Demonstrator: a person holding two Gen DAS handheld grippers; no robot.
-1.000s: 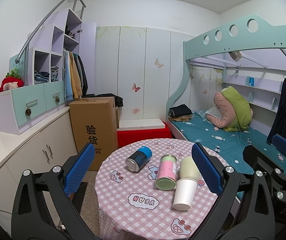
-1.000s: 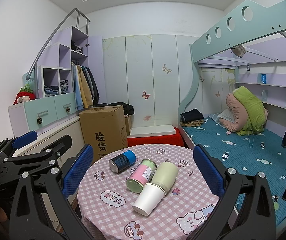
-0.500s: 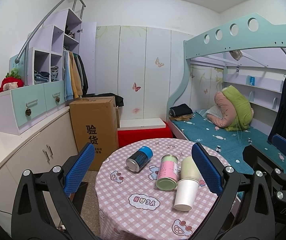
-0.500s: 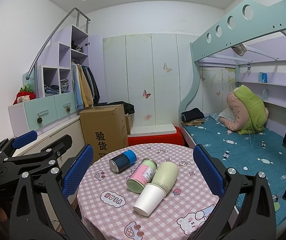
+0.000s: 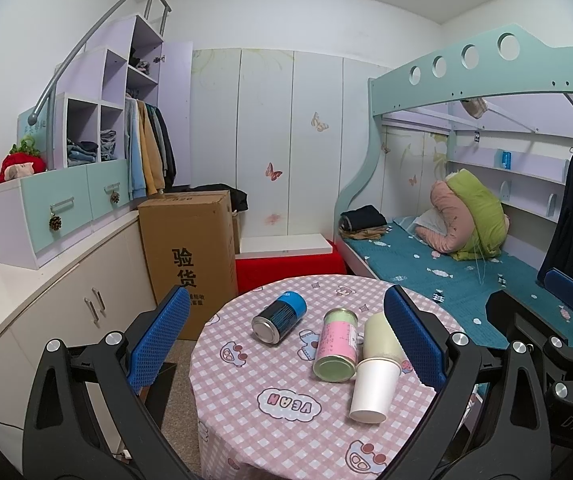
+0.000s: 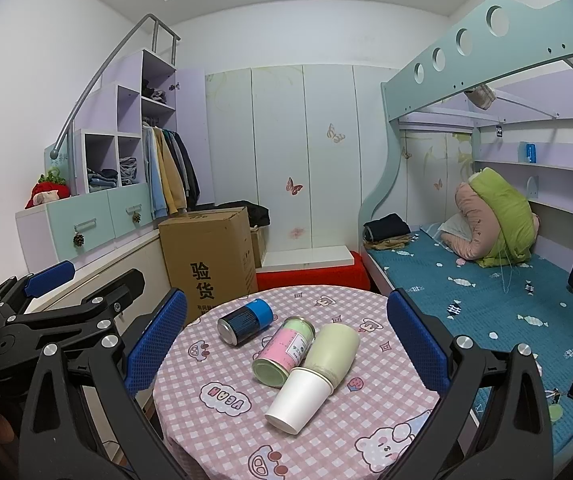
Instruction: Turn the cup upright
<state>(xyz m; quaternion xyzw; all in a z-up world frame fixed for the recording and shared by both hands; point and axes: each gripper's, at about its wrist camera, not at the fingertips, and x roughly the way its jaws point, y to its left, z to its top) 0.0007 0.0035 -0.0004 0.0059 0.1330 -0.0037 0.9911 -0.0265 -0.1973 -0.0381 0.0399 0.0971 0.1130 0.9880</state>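
A white paper cup (image 5: 372, 390) (image 6: 298, 400) lies on its side on the round pink-checked table (image 5: 246, 380) (image 6: 214, 360), mouth toward me. Its base touches a pale green cup (image 5: 380, 338) (image 6: 332, 350) that also lies on its side. A pink-and-green can (image 5: 336, 344) (image 6: 282, 354) and a dark can with a blue end (image 5: 280, 316) (image 6: 244, 320) lie to their left. My left gripper (image 5: 286, 336) and right gripper (image 6: 286, 340) are both open and empty, held above the near edge of the table.
A cardboard box (image 5: 188, 256) stands on the floor behind the table on the left, next to low cabinets (image 5: 46, 312). A bunk bed (image 5: 446, 264) with a teal blanket runs along the right. A red-covered bench (image 5: 286, 268) is behind the table.
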